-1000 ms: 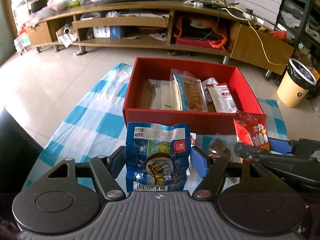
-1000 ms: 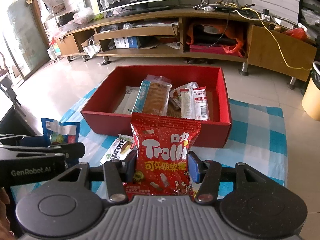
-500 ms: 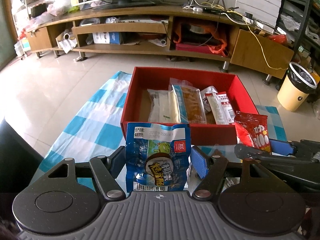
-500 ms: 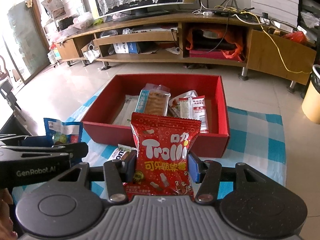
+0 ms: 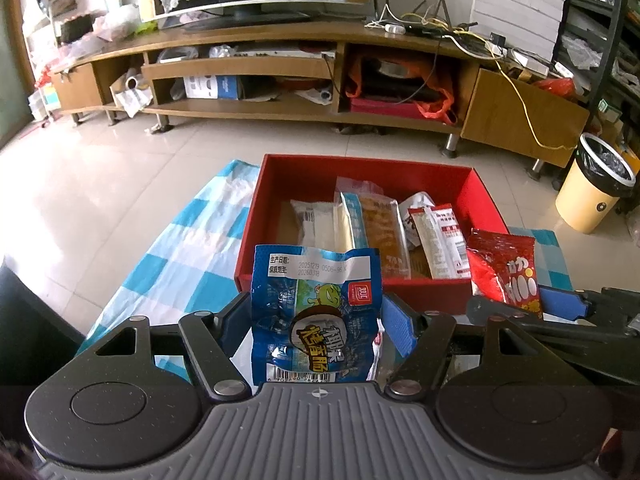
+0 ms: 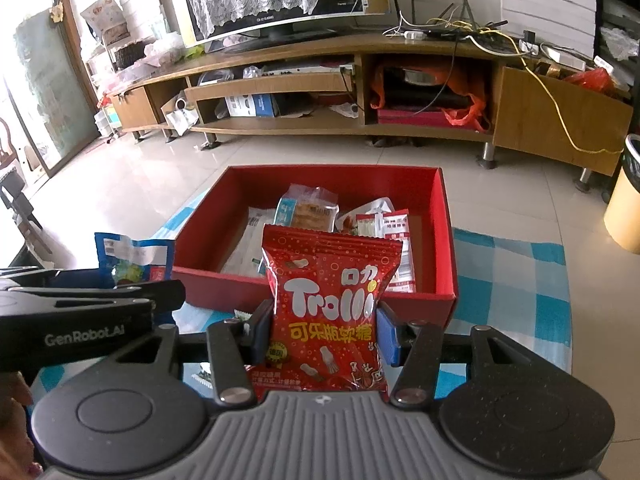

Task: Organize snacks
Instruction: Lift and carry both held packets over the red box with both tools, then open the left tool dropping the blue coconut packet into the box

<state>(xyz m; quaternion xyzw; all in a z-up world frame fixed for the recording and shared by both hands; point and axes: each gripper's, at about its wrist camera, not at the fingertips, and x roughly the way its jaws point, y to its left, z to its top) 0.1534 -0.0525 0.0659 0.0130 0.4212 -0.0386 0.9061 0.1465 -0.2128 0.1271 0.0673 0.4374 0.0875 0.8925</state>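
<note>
Box (image 5: 360, 170) now sits farther ahead of your left claw (image 5: 316, 320), which grips blue packet (image 5: 314, 312). Right claw (image 6: 322, 332) grips red candy bag (image 6: 330, 304). Carry step; next, reach forward over near wall, release inside.

Glossy tiled floor (image 5: 120, 184), blue-checked cloth (image 5: 168, 264) spread on it, red box (image 5: 360, 168) on cloth

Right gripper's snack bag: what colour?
Red, with white Trolli lettering and yellow characters. The snack bag shows best in the right wrist view, clamped in the right gripper.
</note>
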